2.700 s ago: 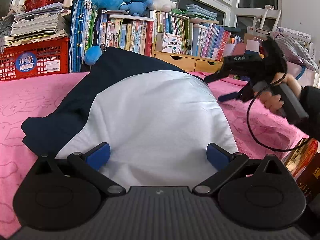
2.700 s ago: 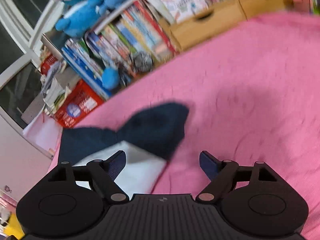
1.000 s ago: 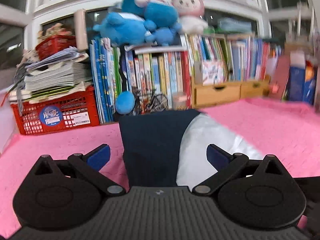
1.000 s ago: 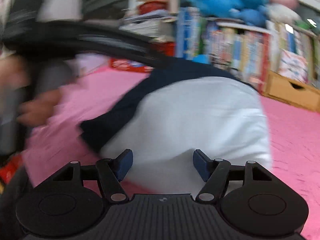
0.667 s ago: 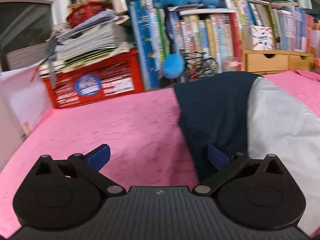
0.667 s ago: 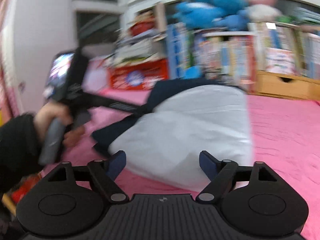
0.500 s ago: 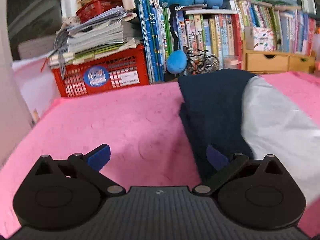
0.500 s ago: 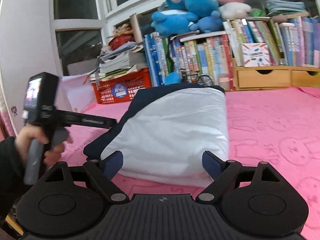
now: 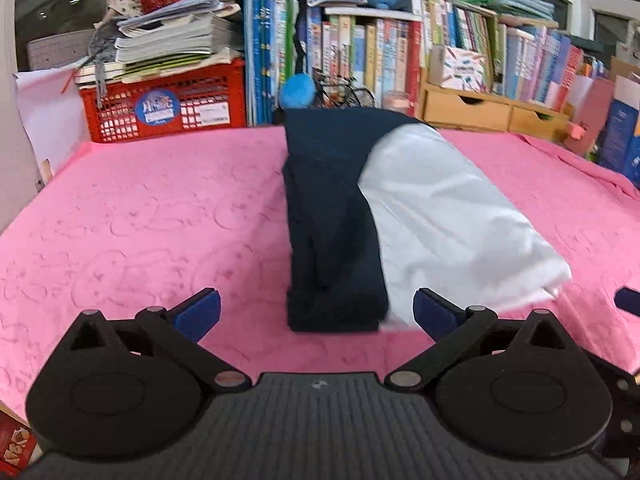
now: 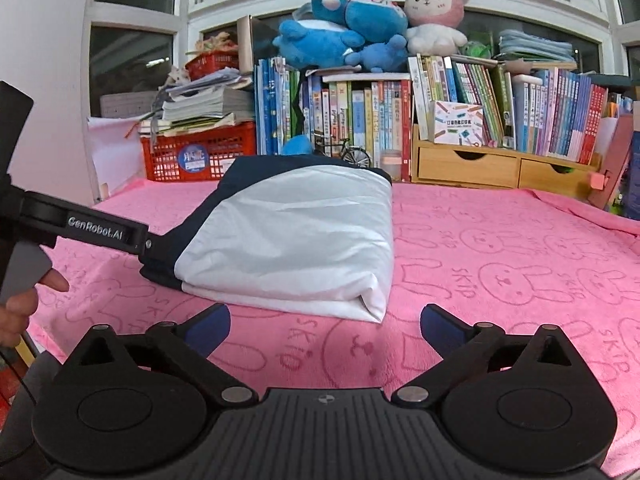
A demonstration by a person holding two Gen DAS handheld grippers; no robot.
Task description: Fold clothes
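The folded garment (image 10: 296,236) is lying on the pink blanket (image 10: 500,264), navy (image 9: 332,216) along one side and white across the top, a neat thick bundle sitting in front of the bookshelf (image 10: 360,120). The right gripper (image 10: 325,326) is hovering just short of the bundle's near edge, its jaws having just been opening and now standing wide apart with only blanket between them. The left gripper (image 9: 316,312) is sitting at the navy end, jaws also spread wide, the bundle's corner lying just beyond the blue pads (image 9: 198,314), nothing pinched. From the right wrist view, the left gripper's black arm is reaching in beside the navy edge, a hand (image 10: 18,304) wrapped round its handle. A red crate (image 10: 200,154) is standing at the back left, plush toys (image 10: 344,36) on top of the books.
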